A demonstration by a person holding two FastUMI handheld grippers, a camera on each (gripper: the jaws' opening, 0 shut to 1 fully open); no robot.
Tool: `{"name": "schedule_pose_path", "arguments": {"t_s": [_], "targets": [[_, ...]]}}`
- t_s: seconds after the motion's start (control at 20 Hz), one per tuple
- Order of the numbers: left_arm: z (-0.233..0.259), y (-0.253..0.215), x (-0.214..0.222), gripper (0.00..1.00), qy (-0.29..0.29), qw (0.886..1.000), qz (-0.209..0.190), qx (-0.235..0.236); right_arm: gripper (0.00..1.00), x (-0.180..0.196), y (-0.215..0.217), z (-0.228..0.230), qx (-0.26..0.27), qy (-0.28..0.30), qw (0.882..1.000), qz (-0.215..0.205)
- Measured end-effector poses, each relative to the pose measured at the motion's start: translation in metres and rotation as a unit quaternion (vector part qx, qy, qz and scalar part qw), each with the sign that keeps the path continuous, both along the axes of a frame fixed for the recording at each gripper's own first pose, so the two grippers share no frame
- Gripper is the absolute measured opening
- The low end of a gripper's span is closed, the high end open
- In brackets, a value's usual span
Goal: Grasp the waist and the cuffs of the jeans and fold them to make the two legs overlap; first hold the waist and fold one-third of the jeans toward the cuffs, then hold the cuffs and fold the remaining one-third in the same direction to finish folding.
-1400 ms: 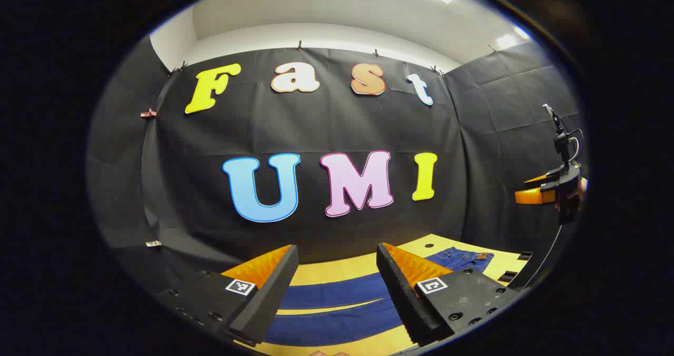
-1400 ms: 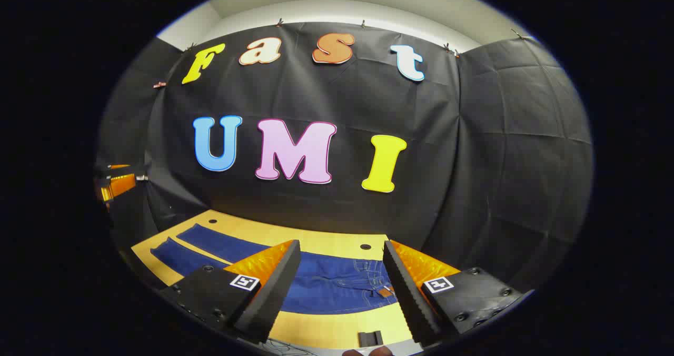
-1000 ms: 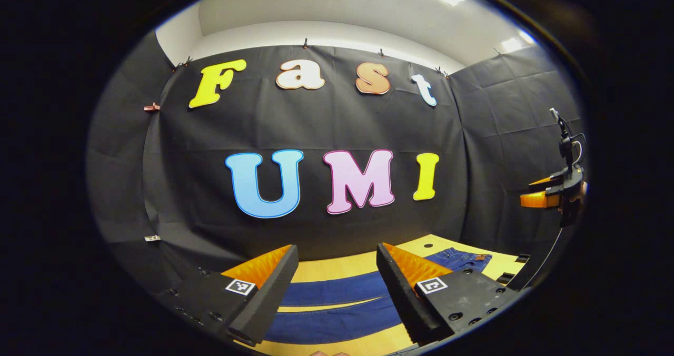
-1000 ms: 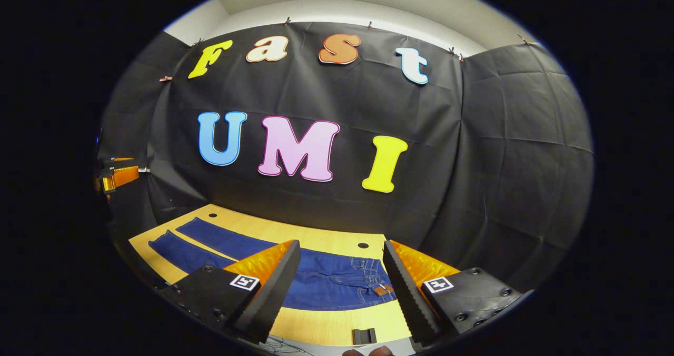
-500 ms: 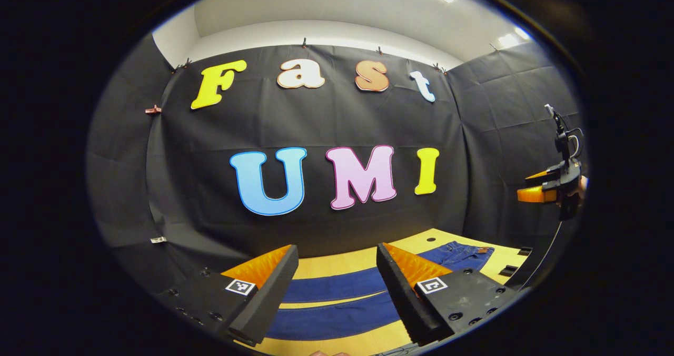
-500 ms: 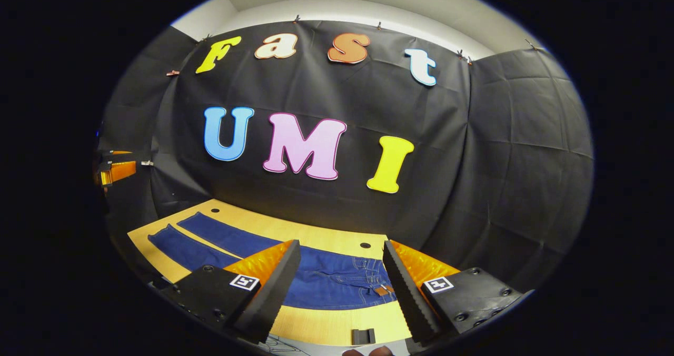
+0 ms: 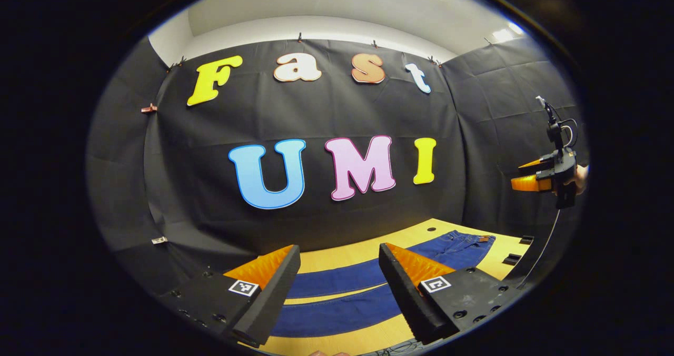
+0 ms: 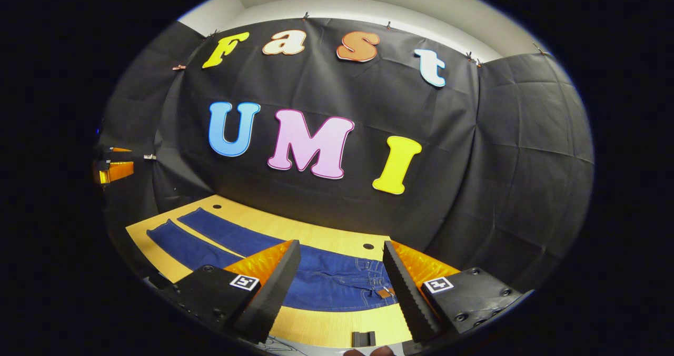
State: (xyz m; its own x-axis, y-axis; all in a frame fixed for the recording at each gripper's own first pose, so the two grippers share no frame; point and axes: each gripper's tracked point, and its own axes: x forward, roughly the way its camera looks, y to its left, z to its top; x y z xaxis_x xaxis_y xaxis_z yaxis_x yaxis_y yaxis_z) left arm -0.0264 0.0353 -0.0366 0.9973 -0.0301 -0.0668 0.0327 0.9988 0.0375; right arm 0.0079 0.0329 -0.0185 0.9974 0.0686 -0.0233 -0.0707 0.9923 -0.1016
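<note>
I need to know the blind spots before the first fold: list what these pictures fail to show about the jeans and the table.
- Left gripper view: the jeans cuffs, hidden behind the left gripper fingers.
- Right gripper view: part of the waist, covered by the right gripper fingers.
- Small black block on the table: cut off at the edge, unidentifiable.

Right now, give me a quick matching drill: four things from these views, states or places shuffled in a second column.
Things:
1. jeans
2. left tongs
3. right tongs
4. table

States or places:
A. open, above the waist end
B. wooden, bears the denim
C. spread flat, legs apart
D. open, above the legs

Pairs: 1-C, 2-D, 3-A, 4-B
</note>
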Motion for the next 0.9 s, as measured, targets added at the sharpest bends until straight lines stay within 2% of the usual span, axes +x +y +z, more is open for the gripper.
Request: {"name": "schedule_pose_path", "arguments": {"t_s": [0.1, 0.2, 0.3, 0.4, 0.55, 0.65, 0.8, 0.9], "targets": [[-0.014, -0.002, 0.005, 0.96, 0.011, 1.0, -0.024, 0.009, 0.97, 0.008, 0.009, -0.013, -0.017, 0.019, 0.999, 0.024], [-0.04, -0.014, 0.011, 0.96, 0.033, 0.996, -0.083, 0.008, 0.97, 0.024, 0.016, -0.038, -0.035, 0.054, 0.996, 0.061], [-0.077, -0.02, 0.024, 0.96, 0.079, 0.987, -0.14, 0.003, 0.97, 0.047, 0.021, -0.069, -0.046, 0.104, 0.988, 0.105], [-0.116, -0.014, 0.041, 0.96, 0.136, 0.975, -0.173, 0.027, 0.98, 0.067, 0.016, -0.103, -0.083, 0.156, 0.974, 0.144], [-0.175, -0.001, 0.063, 0.96, 0.202, 0.954, -0.21, 0.066, 0.98, 0.101, 0.007, -0.16, -0.165, 0.229, 0.936, 0.208], [-0.22, 0.008, 0.07, 0.96, 0.267, 0.931, -0.232, 0.086, 0.98, 0.119, 0.007, -0.21, -0.185, 0.289, 0.906, 0.249], [-0.284, 0.016, 0.061, 0.97, 0.362, 0.882, -0.277, 0.118, 0.99, 0.137, -0.004, -0.277, -0.219, 0.363, 0.857, 0.292], [-0.32, 0.022, 0.055, 0.97, 0.414, 0.842, -0.307, 0.158, 0.98, 0.143, -0.019, -0.314, -0.246, 0.412, 0.82, 0.313]]}}
